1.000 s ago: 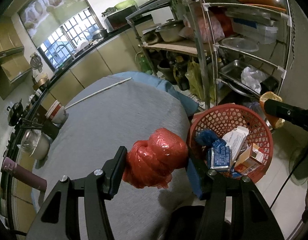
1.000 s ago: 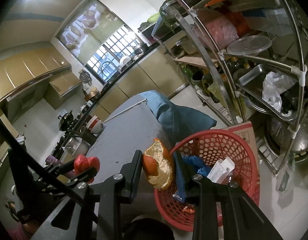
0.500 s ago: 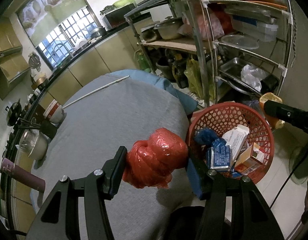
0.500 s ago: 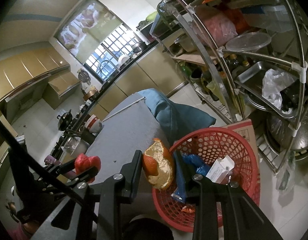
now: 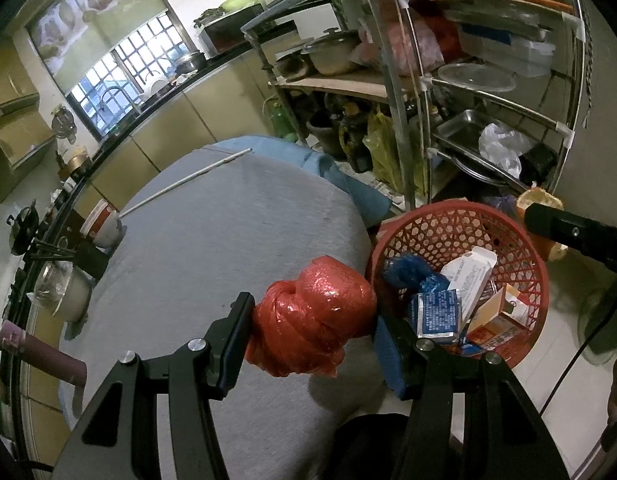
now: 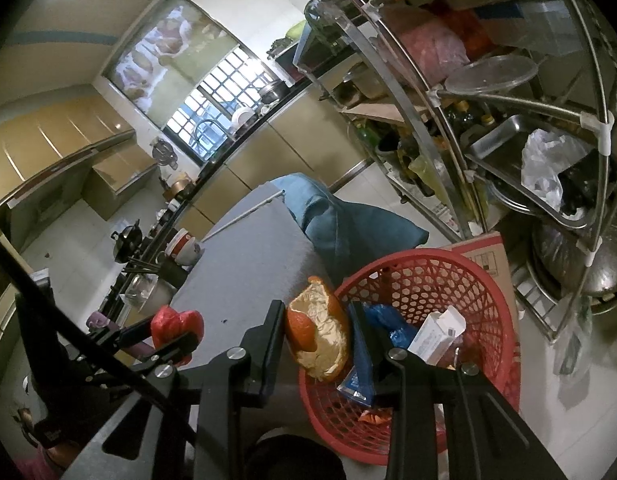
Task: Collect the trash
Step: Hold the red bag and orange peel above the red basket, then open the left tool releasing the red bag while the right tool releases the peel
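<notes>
Shown from both wrist views: the left gripper (image 5: pixel 314 330), jaws closed on a knotted red plastic bag (image 5: pixel 314 322), holds it over the grey-covered table (image 5: pixel 212 248), close to the table's edge by the red basket (image 5: pixel 440 224). The right gripper (image 6: pixel 318 338), jaws clamped on an orange peel (image 6: pixel 320 340), holds it at the basket's near rim. Inside the basket lie a blue bag (image 5: pixel 412 274), a white carton (image 5: pixel 468 270) and other packets. Behind stands a metal rack (image 5: pixel 404 100).
</notes>
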### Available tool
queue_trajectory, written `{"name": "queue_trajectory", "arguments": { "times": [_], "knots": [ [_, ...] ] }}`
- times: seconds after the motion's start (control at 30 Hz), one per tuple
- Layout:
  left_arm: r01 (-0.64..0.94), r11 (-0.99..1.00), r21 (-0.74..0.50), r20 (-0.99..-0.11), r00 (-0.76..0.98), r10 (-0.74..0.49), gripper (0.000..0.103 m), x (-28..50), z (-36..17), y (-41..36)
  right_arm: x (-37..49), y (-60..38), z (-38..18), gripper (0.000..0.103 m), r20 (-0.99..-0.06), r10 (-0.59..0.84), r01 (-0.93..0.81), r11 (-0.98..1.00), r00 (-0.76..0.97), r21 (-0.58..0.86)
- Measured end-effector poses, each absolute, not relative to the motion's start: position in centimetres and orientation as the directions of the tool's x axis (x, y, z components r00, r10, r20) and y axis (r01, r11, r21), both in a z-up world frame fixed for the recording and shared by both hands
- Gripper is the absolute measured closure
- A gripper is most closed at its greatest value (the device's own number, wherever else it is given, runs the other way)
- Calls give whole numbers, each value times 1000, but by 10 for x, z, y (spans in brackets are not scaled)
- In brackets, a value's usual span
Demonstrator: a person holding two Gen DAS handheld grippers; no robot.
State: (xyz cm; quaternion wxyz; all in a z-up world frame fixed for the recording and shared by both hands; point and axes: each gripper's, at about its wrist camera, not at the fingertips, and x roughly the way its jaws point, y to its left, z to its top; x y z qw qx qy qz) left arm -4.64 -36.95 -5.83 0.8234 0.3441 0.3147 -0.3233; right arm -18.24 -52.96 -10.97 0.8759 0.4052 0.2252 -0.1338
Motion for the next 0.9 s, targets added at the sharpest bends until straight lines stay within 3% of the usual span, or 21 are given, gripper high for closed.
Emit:
{"name": "queue_trajectory", "arguments": {
  "times": [0.53,0.7,0.77,0.83,0.9],
  "knots": [
    [769,531,357,-766,566,-304,44,-44,-73,-388,-183,-543,-125,68,-525,-54,445,607,850,658],
    [802,514,303,-796,510,-326,42,-44,-75,-394,-180,-546,-131,67,-566,-53,481,596,823,643],
    [816,508,276,-801,488,-347,42,-45,-75,-397,-180,-548,-134,62,-578,-61,499,584,814,641],
    [838,494,232,-803,451,-389,41,-45,-75,-398,-184,-551,-137,40,-551,-61,487,556,833,674],
    [855,487,177,-806,410,-427,40,-44,-74,-398,-187,-553,-138,40,-543,-79,492,545,836,679]
  ]
}}
